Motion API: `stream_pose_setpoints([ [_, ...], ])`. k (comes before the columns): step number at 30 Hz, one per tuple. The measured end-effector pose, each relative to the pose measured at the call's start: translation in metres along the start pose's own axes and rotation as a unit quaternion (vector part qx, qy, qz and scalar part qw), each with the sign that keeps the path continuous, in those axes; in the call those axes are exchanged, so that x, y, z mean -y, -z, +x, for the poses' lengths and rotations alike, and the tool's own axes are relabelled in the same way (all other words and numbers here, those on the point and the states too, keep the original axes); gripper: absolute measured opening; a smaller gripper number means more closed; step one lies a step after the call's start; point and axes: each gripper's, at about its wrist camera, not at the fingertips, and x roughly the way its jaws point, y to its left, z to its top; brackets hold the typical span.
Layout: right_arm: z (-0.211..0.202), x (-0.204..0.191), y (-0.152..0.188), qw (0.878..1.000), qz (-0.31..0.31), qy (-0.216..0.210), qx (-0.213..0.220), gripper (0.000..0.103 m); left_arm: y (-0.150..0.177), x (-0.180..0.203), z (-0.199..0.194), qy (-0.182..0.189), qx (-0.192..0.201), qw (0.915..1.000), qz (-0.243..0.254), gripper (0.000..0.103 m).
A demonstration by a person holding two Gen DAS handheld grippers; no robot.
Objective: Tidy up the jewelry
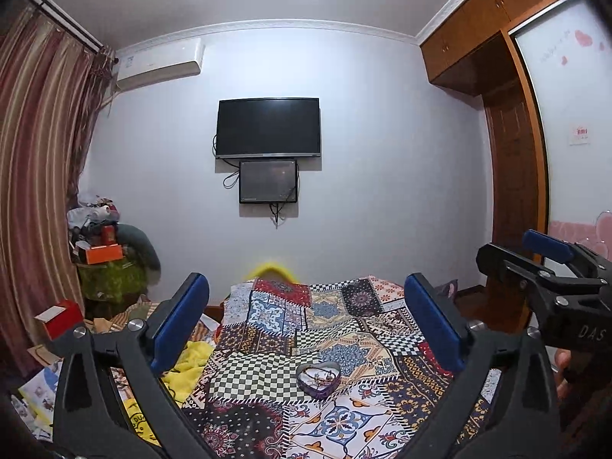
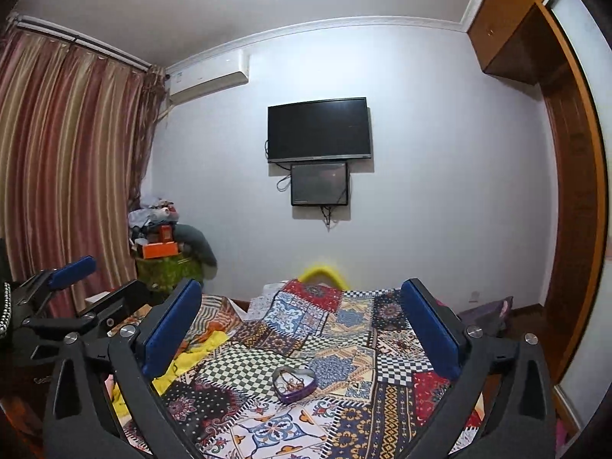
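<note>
Heart-shaped tin (image 1: 318, 378): purple, lidless, resting on the patchwork bedspread (image 1: 344, 329); lies ahead of both grippers, low and between each pair of jaws, touching neither.
Tin contents: tangled jewelry (image 1: 316, 376), thin chains and small beaded pieces; single items too small to tell apart.
Left gripper (image 1: 306, 323): jaws wide apart, holding nothing, raised above the bed.
Right gripper (image 2: 302, 329): jaws wide apart, holding nothing, beside the left one.
Far wall: television (image 1: 267, 128) with a smaller screen (image 1: 268, 181) just beneath.
</note>
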Motion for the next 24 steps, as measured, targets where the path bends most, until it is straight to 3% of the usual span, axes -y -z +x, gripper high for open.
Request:
stream_pose_setpoints([
  [24,-0.017,0.006,0.008,1.0,0.001,0.0,-0.011,0.103,0.01,-0.008,0.001,-0.001,-0.016,0.9996,-0.024,0.103],
])
